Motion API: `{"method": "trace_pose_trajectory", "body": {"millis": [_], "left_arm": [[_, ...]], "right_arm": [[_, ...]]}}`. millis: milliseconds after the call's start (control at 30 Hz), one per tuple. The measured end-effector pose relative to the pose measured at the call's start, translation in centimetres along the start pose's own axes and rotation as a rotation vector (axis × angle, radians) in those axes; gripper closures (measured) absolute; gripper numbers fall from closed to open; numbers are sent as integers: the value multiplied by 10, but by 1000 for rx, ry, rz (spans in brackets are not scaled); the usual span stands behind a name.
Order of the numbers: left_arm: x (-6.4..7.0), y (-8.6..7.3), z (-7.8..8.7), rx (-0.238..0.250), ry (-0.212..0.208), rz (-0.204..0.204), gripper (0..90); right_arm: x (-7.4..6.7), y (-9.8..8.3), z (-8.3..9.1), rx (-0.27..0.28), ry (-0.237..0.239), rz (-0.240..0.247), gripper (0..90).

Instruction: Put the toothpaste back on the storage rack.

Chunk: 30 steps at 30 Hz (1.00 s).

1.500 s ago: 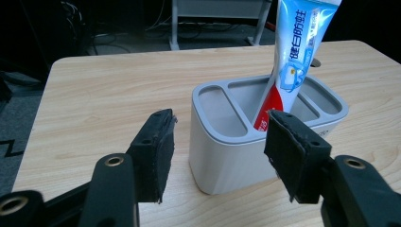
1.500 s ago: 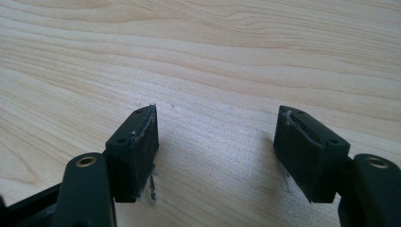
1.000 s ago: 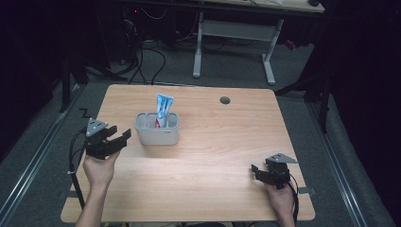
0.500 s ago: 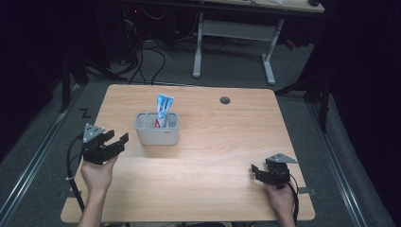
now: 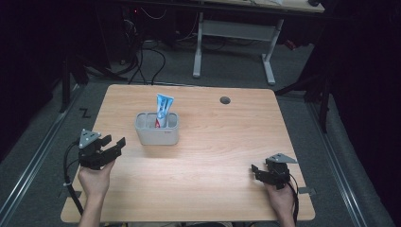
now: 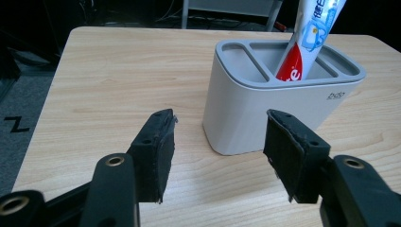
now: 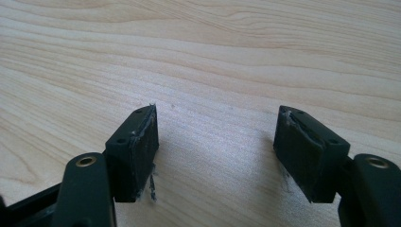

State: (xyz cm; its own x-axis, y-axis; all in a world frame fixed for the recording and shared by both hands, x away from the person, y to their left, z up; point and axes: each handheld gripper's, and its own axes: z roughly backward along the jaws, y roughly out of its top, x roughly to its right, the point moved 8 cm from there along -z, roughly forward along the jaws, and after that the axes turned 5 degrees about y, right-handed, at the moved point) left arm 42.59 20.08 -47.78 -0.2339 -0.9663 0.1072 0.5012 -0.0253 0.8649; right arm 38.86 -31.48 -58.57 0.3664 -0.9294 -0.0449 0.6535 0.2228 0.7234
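Our two tools wait open on the wooden worktop (image 5: 213, 142), the toothpaste tube (image 5: 163, 109) standing in its holder.

We hold the left tool (image 5: 113, 144) near the worktop's left edge, jaws apart with nothing between them, aimed at the grey holder (image 5: 157, 130) just ahead. The blue-and-white tube leans upright in the holder's middle compartment. Our right tool (image 5: 259, 171) rests low near the front right corner, well apart from the holder, jaws spread wide over bare wood.

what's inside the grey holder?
One toothpaste tube stands tilted in the middle compartment of the grey holder, its top sticking out above the rim. The compartments on either side look empty near the top. The walls hide the compartment floors and the tube's lower end.
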Motion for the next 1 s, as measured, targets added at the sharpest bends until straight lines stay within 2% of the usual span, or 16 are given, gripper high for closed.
{"method": "trace_pose_trajectory", "body": {"millis": [233,1000], "left_arm": [[4,-9,-1,-17,1,-17,436],[13,-37,-8,-61,-11,-8,436]], "right_arm": [[0,0,0,0,0,1,316],[0,0,0,0,0,0,317]]}}
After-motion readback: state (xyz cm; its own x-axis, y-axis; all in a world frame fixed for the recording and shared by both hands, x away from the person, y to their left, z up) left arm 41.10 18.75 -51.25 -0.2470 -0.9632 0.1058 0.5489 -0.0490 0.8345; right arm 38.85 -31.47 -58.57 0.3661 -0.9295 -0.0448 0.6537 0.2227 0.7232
